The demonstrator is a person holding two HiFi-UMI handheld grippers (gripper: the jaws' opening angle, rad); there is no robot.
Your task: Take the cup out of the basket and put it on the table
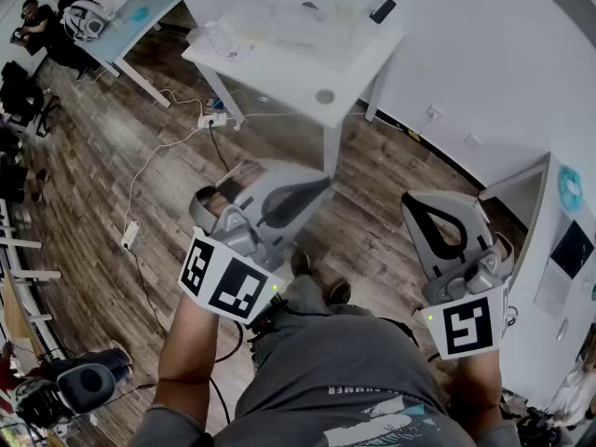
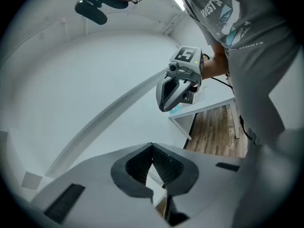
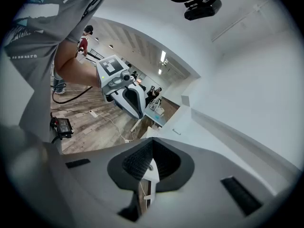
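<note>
In the head view a clear plastic basket [image 1: 289,17] stands on the white table [image 1: 307,82] ahead of me. I cannot make out a cup inside it. My left gripper [image 1: 312,186] is held in the air over the wooden floor, short of the table, shut and empty. My right gripper [image 1: 414,208] hangs beside it at the right, also shut with nothing in it. In the left gripper view the jaws [image 2: 152,148] meet, and the right gripper [image 2: 164,106] shows beyond them. In the right gripper view the jaws [image 3: 151,144] are pressed together, with the left gripper [image 3: 137,113] behind.
A power strip [image 1: 212,119] and cables lie on the wooden floor by the table leg. A white cabinet [image 1: 559,277] stands close at my right. A second desk [image 1: 121,26] with a seated person [image 1: 37,26] is at the far left. Black equipment [image 1: 84,385] sits at my lower left.
</note>
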